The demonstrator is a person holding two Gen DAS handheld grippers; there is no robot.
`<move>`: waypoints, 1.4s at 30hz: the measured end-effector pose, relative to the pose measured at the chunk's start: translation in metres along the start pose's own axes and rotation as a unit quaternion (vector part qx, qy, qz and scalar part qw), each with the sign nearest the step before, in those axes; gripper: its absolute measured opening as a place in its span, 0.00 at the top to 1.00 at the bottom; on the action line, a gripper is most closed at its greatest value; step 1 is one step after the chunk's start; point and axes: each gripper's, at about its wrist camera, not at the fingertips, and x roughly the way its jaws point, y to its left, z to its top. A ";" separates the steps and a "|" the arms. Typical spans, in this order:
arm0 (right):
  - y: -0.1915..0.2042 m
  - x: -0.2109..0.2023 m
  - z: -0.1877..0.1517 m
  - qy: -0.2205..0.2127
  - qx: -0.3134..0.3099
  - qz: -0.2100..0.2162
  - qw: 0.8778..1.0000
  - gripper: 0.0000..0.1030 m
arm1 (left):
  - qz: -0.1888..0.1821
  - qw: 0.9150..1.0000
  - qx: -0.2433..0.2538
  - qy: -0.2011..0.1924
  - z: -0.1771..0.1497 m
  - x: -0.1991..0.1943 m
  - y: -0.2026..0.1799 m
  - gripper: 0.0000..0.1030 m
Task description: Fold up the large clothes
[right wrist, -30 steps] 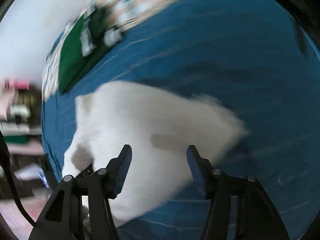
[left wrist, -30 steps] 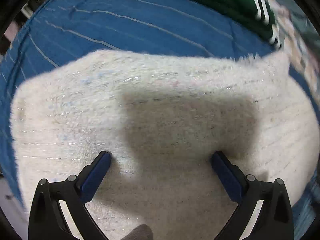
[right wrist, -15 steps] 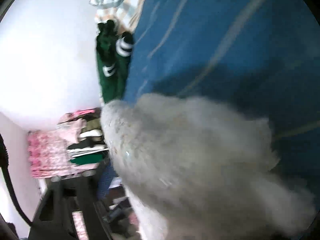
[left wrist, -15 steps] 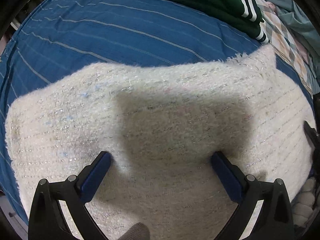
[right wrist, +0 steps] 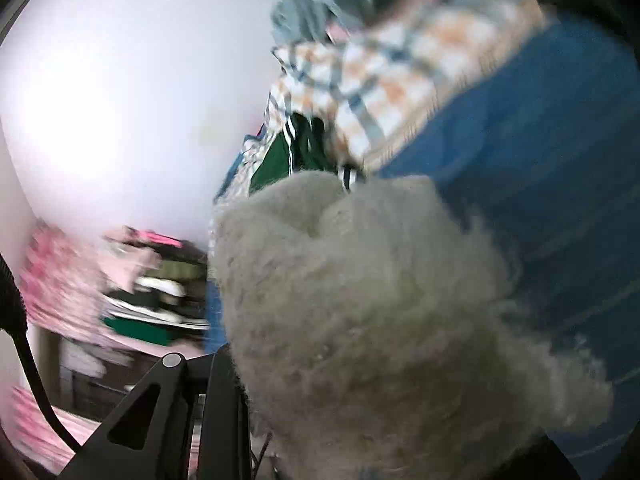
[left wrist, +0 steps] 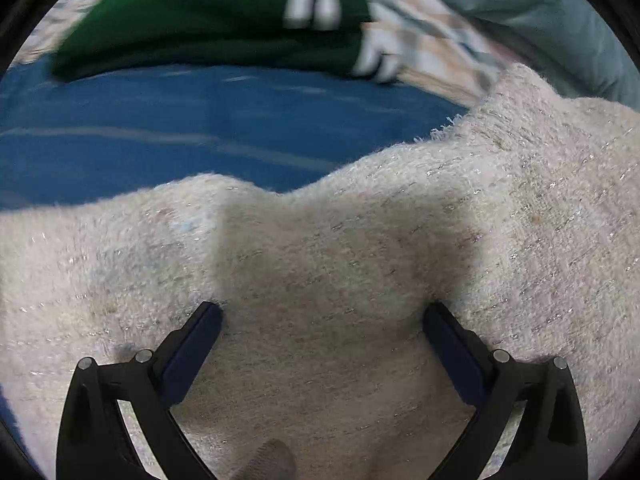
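Cream fuzzy sweater lay spread on the blue bedspread, its far edge short of the folded green garment. Left gripper hovered low over the sweater's middle with its fingers wide apart, holding nothing. Right gripper showed one finger only — the other was buried under a bunched handful of the same sweater, raised off the bedspread; it appeared clamped on that handful, though the pinch itself was hidden.

Risks, as judged from this moment:
- The thick, fluffy knit could slip from the pinch in mid-carry, dropping the fold crooked.
- With the left gripper not pinning the body, the lifted part could drag the whole sweater across the bedspread — toward the green garment and the checked cloth beyond it.
- A bunched hold could land lumpy rather than flat.
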 end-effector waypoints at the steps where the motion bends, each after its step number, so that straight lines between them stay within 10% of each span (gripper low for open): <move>1: 0.011 0.000 0.004 0.001 -0.016 -0.009 1.000 0.72 | -0.007 1.000 0.000 0.000 0.004 0.000 -0.004 0.00; 10: 0.169 0.059 -0.076 0.107 -0.232 -0.029 0.966 0.72 | 0.055 0.981 -0.181 -0.052 -0.095 -0.147 0.108 0.00; 15: 0.230 0.167 -0.203 0.207 -0.363 -0.064 0.906 0.72 | 0.146 0.948 -0.280 -0.040 -0.204 -0.205 0.173 0.00; 20: 0.221 0.243 -0.303 0.320 -0.429 -0.121 0.836 0.61 | 0.159 0.922 -0.351 -0.027 -0.269 -0.221 0.204 0.00; 24: 0.226 0.218 -0.290 0.342 -0.398 -0.052 0.849 0.25 | 0.124 0.914 -0.380 -0.067 -0.286 -0.243 0.196 0.00; 28: 0.204 0.165 -0.253 0.338 -0.348 -0.023 0.874 0.25 | 0.046 0.913 -0.392 -0.107 -0.275 -0.248 0.181 0.00; 35: 0.103 0.117 -0.188 0.313 -0.226 -0.123 0.914 0.24 | -0.055 0.904 -0.405 -0.129 -0.219 -0.200 0.175 0.00; 38: 0.077 0.117 -0.170 0.297 -0.177 -0.135 0.929 0.24 | -0.078 0.885 -0.442 -0.128 -0.205 -0.171 0.192 0.00; 39: 0.070 0.116 -0.164 0.293 -0.162 -0.136 0.932 0.24 | -0.086 0.879 -0.448 -0.140 -0.202 -0.167 0.196 0.20; 40: 0.064 0.117 -0.160 0.289 -0.149 -0.138 0.936 0.24 | -0.084 0.875 -0.452 -0.155 -0.199 -0.168 0.197 0.68; 42: 0.063 0.121 -0.155 0.285 -0.133 -0.145 0.938 0.24 | -0.075 0.870 -0.460 -0.163 -0.196 -0.172 0.195 0.81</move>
